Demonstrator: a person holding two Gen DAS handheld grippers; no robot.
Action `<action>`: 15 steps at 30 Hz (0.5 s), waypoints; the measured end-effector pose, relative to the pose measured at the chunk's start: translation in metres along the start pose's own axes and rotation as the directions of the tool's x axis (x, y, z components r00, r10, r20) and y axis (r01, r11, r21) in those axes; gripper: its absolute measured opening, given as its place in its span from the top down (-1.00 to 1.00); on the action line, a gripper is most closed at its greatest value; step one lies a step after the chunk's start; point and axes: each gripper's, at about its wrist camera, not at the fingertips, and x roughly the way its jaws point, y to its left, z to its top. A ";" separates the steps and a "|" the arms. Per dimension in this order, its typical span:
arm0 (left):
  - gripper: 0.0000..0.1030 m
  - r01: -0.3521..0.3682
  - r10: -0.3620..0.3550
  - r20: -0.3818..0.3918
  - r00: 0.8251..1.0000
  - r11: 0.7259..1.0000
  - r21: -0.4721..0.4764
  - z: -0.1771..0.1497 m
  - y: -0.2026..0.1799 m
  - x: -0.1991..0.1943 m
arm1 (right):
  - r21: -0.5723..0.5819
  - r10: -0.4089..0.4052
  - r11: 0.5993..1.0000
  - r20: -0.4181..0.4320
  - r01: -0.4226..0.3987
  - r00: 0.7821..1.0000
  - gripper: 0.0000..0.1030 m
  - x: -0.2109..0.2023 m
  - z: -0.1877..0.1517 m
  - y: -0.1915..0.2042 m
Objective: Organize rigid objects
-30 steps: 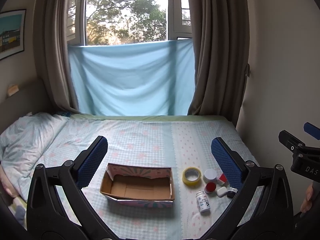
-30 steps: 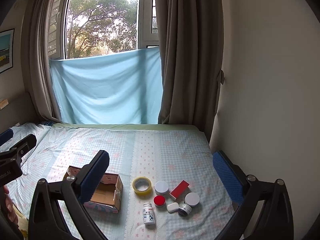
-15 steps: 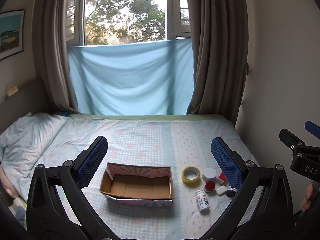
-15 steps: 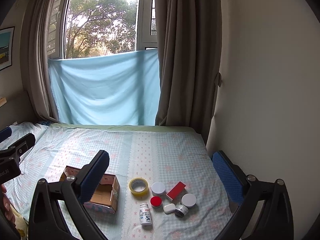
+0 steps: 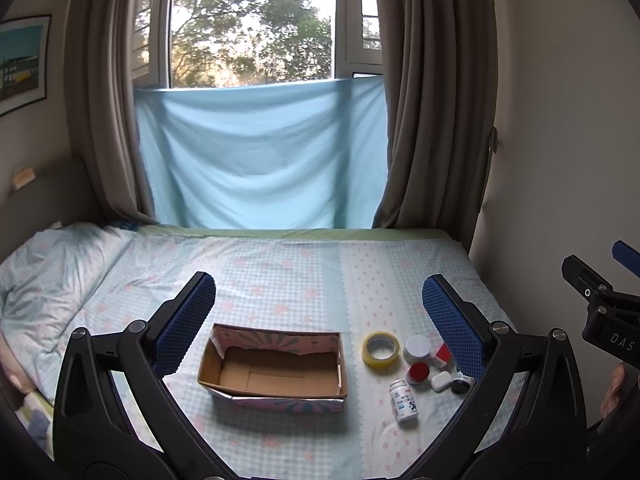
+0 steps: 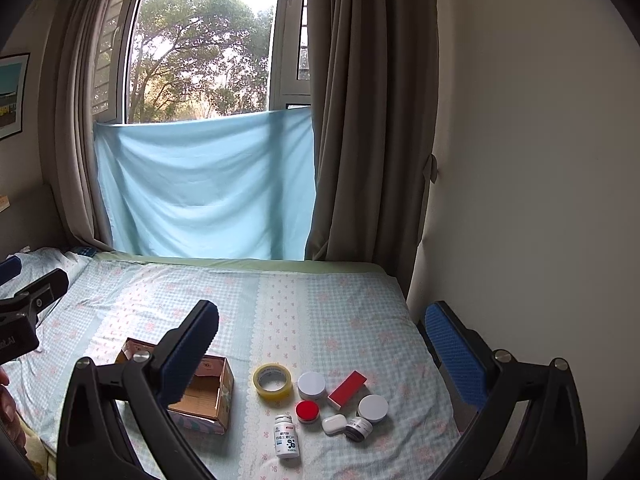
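Note:
An open cardboard box [image 5: 276, 370] [image 6: 200, 394] lies on the bed with nothing in it. To its right sit a yellow tape roll [image 5: 380, 349] [image 6: 272, 381], a white pill bottle [image 5: 404, 400] [image 6: 286, 436] on its side, a red-lidded jar [image 6: 307, 411], a white-lidded jar [image 6: 311, 385], a red block [image 6: 347, 388], a small white case [image 6: 334, 424] and a dark jar [image 6: 359, 428]. My left gripper [image 5: 318, 316] is open, above the box. My right gripper [image 6: 320, 344] is open, above the small items. Neither holds anything.
The bed [image 5: 300, 276] wears a blue checked sheet; a pillow [image 5: 52, 268] lies at the left. A wall [image 6: 520, 160] runs along the bed's right edge. Curtains and a blue cloth [image 5: 260, 152] hang at the window behind. A person's fingers [image 5: 614, 392] show at the right edge.
Both views have shifted slightly, so the box and small items sit a little lower and nearer. Nothing on the bed has moved; both grippers stay open.

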 end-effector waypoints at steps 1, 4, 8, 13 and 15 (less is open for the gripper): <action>-0.99 0.000 0.000 0.000 1.000 1.000 0.000 0.000 0.000 0.000 | 0.004 0.003 1.000 0.001 -0.003 1.000 -1.00 0.000 0.000 -0.001; -0.99 0.001 -0.001 0.001 1.000 1.000 0.000 0.000 0.000 0.000 | 0.012 0.008 1.000 0.003 -0.008 1.000 -1.00 0.001 0.000 -0.001; -0.99 0.002 -0.002 0.001 1.000 1.000 -0.001 0.001 0.000 0.001 | 0.013 0.007 1.000 0.005 -0.007 1.000 -1.00 0.000 0.000 0.001; -0.99 0.005 -0.005 0.001 1.000 1.000 -0.003 0.002 0.002 0.002 | 0.018 0.015 1.000 0.005 -0.015 1.000 -1.00 0.000 0.000 0.000; -0.99 0.006 -0.006 0.000 1.000 1.000 -0.003 0.002 0.003 0.002 | 0.021 0.016 1.000 0.004 -0.016 1.000 -1.00 0.000 0.000 0.001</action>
